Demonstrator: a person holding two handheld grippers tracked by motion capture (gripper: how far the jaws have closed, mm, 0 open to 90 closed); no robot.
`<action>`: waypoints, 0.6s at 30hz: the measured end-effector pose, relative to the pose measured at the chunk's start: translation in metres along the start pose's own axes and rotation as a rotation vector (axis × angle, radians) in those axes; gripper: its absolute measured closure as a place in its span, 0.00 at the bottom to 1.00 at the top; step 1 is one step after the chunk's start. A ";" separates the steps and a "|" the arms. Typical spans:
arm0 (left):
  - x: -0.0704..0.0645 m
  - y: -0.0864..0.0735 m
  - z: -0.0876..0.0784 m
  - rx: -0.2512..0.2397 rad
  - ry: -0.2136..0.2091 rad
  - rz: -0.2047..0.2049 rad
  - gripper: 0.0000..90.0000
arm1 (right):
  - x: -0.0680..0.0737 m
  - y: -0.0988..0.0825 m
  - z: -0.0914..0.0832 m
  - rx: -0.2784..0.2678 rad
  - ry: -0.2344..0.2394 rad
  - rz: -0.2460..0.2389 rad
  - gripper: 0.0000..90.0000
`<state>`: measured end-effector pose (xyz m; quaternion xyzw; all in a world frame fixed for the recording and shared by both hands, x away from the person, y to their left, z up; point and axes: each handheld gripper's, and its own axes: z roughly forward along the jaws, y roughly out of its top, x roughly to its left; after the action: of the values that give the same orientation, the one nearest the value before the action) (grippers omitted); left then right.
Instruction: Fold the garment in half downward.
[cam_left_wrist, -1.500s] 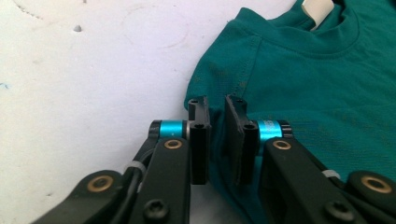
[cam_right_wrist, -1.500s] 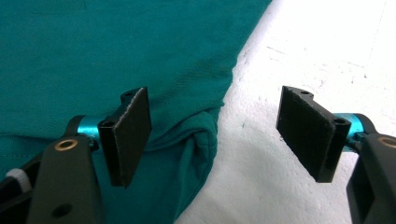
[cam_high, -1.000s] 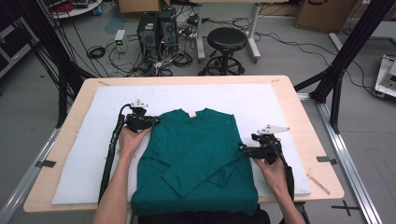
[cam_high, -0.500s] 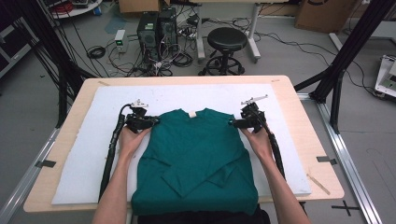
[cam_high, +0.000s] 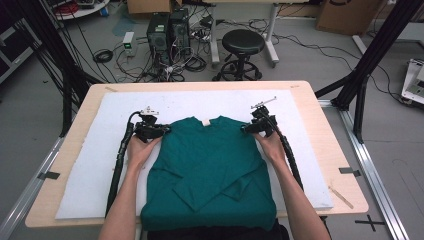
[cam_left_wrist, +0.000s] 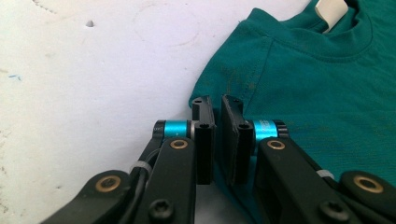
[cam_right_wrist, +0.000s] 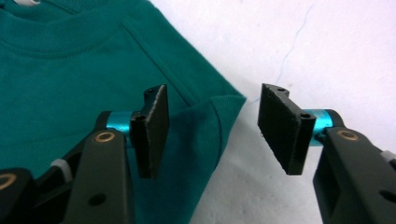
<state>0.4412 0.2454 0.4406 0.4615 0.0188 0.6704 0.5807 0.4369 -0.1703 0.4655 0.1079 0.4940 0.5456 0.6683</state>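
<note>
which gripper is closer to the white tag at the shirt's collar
Right, narrowly. The right gripper sits at the shirt's shoulder corner beside the white tag; the left gripper grips the opposite shoulder, slightly farther off.

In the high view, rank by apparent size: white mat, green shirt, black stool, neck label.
1. white mat
2. green shirt
3. black stool, though it stands farther from the camera, so it looks smaller than it is
4. neck label
</note>
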 end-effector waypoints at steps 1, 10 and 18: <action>0.000 0.000 0.000 0.002 0.000 0.002 0.93 | -0.001 -0.001 0.002 0.007 0.011 0.009 0.51; 0.000 0.000 0.000 -0.001 0.000 -0.002 0.93 | 0.006 -0.002 0.003 0.012 -0.011 -0.016 0.61; 0.000 0.000 0.000 -0.002 -0.001 -0.003 0.93 | 0.008 -0.008 0.002 -0.023 0.002 0.001 0.76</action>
<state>0.4414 0.2454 0.4407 0.4613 0.0184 0.6693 0.5822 0.4426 -0.1658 0.4570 0.0999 0.4881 0.5519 0.6687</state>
